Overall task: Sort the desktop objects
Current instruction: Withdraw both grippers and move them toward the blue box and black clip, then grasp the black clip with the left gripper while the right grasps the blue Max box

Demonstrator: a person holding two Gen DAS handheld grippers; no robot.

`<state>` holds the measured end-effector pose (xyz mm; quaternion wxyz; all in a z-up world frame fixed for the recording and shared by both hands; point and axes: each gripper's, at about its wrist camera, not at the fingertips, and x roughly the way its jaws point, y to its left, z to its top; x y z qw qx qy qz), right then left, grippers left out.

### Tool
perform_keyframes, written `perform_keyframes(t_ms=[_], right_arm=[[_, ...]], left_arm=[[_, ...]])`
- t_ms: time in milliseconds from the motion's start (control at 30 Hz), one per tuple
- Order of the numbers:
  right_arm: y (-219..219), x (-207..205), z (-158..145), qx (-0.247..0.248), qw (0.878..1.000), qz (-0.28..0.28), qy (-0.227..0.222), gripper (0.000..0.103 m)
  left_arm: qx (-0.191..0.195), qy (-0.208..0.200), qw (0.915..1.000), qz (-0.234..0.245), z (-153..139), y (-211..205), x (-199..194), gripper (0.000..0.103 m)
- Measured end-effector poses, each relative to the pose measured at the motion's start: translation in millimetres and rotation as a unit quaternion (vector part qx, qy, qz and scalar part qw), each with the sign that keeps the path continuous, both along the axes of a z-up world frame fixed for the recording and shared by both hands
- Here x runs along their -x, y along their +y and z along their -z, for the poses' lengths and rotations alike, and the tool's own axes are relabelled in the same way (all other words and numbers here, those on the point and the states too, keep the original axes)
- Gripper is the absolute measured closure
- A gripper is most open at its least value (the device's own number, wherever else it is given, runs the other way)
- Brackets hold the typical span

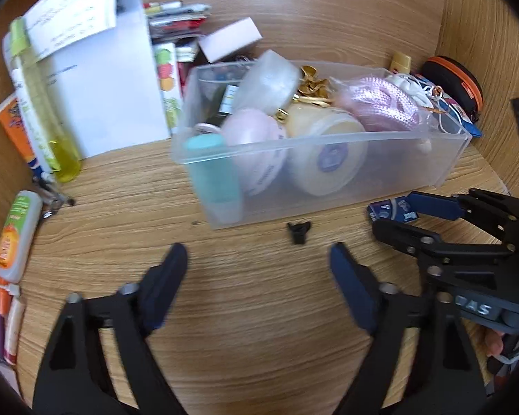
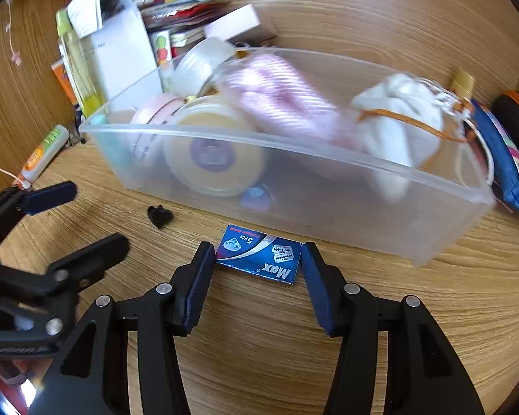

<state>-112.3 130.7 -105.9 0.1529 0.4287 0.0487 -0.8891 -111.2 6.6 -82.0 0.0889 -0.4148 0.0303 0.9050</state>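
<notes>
Wood grain fills the left wrist view: a bare stretch of desk [image 1: 252,311] lies between the spread fingers of the left gripper [image 1: 259,266], which holds nothing. At 12 o'clock stands a clear plastic bin [image 1: 328,173], crowded with round tins, a teal tube and a pink pouch. A small black clip [image 1: 298,231] lies just off the bin's near wall. Papers, a yellow bottle [image 1: 45,110] and tubes crowd the edge from 9 to 11 o'clock. At 3 o'clock the right gripper [image 1: 394,214] reaches in around a blue packet [image 1: 391,210].

From the right wrist view, the packet [image 2: 259,254] is a flat blue razor-blade box marked "Max" and "5 pcs", lying on the desk near the bin [image 2: 363,221], not touching it. It sits between the right gripper's [image 2: 257,259] fingertips — both pads close against its short ends, though a firm pinch cannot be told. The clip [image 2: 160,215] lies at 10 o'clock. The left gripper [image 2: 83,214] shows at 9 o'clock, fingers apart.
</notes>
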Motion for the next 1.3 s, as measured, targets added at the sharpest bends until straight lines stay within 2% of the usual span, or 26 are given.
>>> perform_keyframes(t_ms=[33,100,200,367,400,467,500,567,633,1033,1300], right_arm=[[5,-1,-1,0.006,1.000,0.002,0.001,0.055],[16,-3,-3,0.020,1.000,0.005,0.006,0.055],[20,-2,-4,0.034,0.999,0.005,0.010,0.055],[31,-3,-6,0.056,0.998,-0.011,0.010,0.055],[32,-3,-7,0.058,0.998,-0.015,0.011,0.055],[30,-3,-7,0.060,0.998,-0.022,0.014,0.055],[29,-4,-7,0.061,0.998,-0.026,0.015,0.055],[30,-5,-8,0.064,0.997,-0.031,0.015,0.055],[30,-5,-8,0.068,0.997,-0.034,0.014,0.055],[37,-7,-10,0.083,0.996,-0.034,0.016,0.055],[51,-16,-29,0.096,0.995,-0.024,0.035,0.055]], left_arm=[[-0.003,-0.008,1.0000,0.000,3,3,4,0.041],[0.001,-0.022,0.9998,-0.002,8,8,10,0.055],[-0.003,-0.019,0.9998,-0.007,7,12,10,0.055],[0.002,-0.019,0.9997,-0.015,8,20,12,0.062],[0.001,-0.018,0.9997,-0.016,8,21,12,0.069],[-0.003,-0.018,0.9997,-0.016,9,23,14,0.073],[-0.004,-0.018,0.9997,-0.014,9,25,14,0.079],[-0.006,-0.018,0.9998,-0.010,9,29,14,0.083],[-0.008,-0.019,0.9998,-0.008,8,33,13,0.095],[-0.010,0.003,0.9999,-0.010,-1,36,-4,0.095],[-0.014,0.040,0.9991,0.003,-26,43,-22,0.095]])
